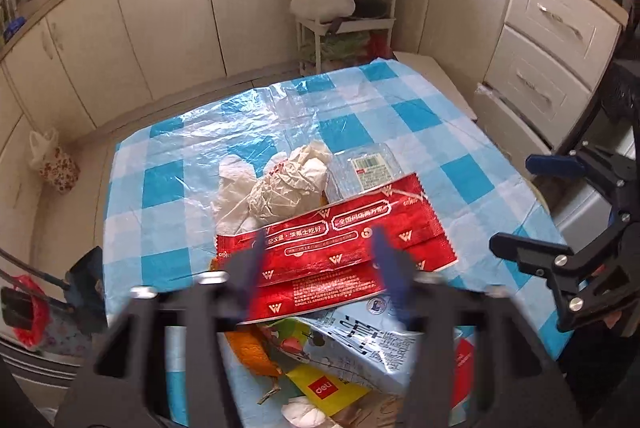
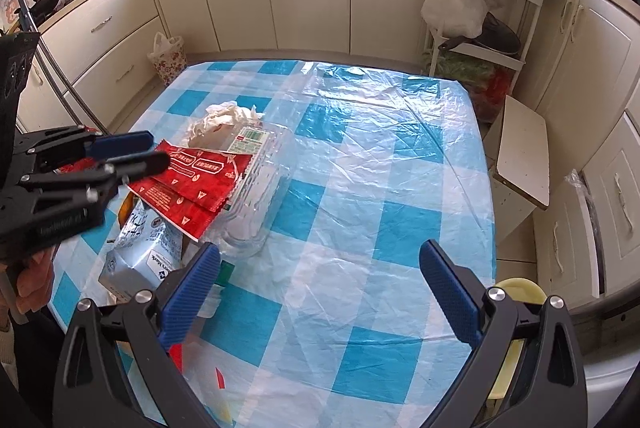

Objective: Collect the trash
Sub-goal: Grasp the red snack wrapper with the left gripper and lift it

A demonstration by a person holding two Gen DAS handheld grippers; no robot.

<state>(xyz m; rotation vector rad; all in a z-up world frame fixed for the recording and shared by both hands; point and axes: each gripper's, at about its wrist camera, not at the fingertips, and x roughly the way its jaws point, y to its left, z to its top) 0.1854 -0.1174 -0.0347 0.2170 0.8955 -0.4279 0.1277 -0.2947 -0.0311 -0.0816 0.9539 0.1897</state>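
A pile of trash lies on the blue-checked tablecloth [image 2: 380, 156]. It holds a red wrapper [image 1: 340, 240] [image 2: 192, 180], crumpled paper [image 1: 288, 184] [image 2: 224, 120], a clear plastic box with a label [image 1: 370, 168] [image 2: 256, 196], a silver-blue pack [image 1: 372, 344] [image 2: 136, 252], orange peel [image 1: 252, 348] and a yellow pack [image 1: 324, 388]. My left gripper [image 1: 320, 260] [image 2: 154, 150] hangs open over the red wrapper, its fingers blurred, gripping nothing. My right gripper [image 2: 320, 250] [image 1: 520, 204] stands open over bare cloth to the right of the pile.
Cream cabinets [image 1: 160, 16] ring the table. A white rack [image 1: 348, 24] [image 2: 480, 40] with bags and greens stands behind it. A floral bag [image 1: 56, 168] [image 2: 168, 60] sits on the floor. A white stool [image 2: 520, 156] is by the table's right edge.
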